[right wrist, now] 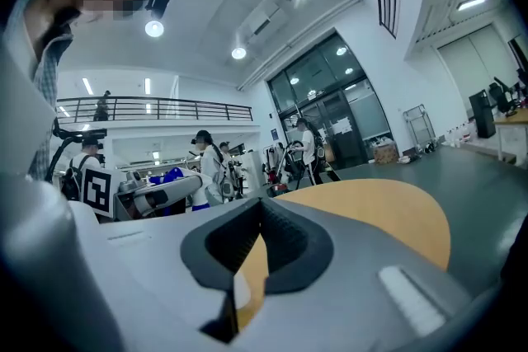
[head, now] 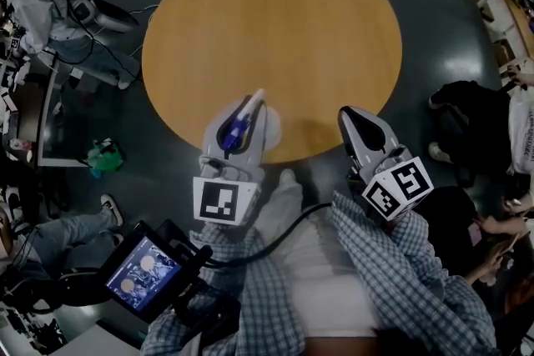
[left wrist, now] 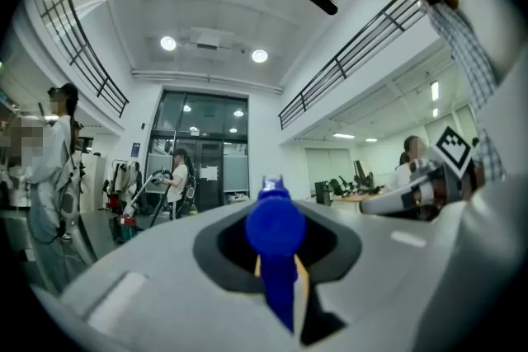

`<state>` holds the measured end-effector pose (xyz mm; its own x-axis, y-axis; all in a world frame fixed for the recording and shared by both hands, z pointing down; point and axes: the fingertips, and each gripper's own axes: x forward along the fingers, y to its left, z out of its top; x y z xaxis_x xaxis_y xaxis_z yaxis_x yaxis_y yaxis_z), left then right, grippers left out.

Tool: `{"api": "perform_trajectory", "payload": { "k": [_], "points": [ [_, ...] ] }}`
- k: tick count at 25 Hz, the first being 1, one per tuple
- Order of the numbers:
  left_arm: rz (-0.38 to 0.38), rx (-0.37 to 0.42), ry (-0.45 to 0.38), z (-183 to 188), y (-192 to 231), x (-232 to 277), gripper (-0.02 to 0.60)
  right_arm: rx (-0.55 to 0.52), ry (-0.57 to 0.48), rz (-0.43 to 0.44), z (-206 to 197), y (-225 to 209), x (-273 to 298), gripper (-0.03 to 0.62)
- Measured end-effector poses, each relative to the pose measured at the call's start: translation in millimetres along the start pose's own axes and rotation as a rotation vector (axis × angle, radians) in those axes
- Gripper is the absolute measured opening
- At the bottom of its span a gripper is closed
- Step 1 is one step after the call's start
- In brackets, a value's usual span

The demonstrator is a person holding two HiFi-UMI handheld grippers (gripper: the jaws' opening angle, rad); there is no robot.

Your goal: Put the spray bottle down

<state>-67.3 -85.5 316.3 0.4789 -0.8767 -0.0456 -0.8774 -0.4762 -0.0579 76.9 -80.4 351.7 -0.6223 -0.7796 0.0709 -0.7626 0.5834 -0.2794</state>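
The spray bottle (left wrist: 276,231), with its blue head, sits clamped between the left gripper's (head: 243,122) jaws. It is held level, with its pale end pointing far over the near edge of the round wooden table (head: 275,12). To the right and well apart from it, the right gripper (head: 354,119) also reaches the table's near edge; its jaws are together at the tips with nothing between them. Dark floor (head: 434,54) surrounds the table, with people along the left and right sides.
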Motion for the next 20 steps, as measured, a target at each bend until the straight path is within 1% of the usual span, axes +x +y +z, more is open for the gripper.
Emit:
{"api": "perform_trajectory", "payload": {
  "k": [4, 7, 11, 14, 20],
  "points": [
    [-0.030, -0.013, 0.023, -19.8, 18.2, 24.1, 0.074, -0.010, 0.017, -0.026, -8.2, -10.6, 23.2, 0.006],
    [-0.034, -0.023, 0.034, -29.0, 25.3, 46.9, 0.074, -0.010, 0.035, -0.030, -8.9, -22.1, 33.1, 0.006],
    [-0.022, -0.021, 0.046, -34.5, 39.4, 75.2, 0.074, 0.004, 0.068, -0.020, -7.0, -35.9, 52.3, 0.006],
    [-0.010, -0.013, 0.049, -38.8, 41.4, 94.0, 0.074, 0.006, 0.084, -0.009, -4.6, -49.7, 58.5, 0.006],
    [0.012, -0.027, 0.042, -45.3, 44.3, 105.9, 0.074, 0.016, 0.112, 0.002, -7.3, -63.9, 64.4, 0.006]
  ]
}}
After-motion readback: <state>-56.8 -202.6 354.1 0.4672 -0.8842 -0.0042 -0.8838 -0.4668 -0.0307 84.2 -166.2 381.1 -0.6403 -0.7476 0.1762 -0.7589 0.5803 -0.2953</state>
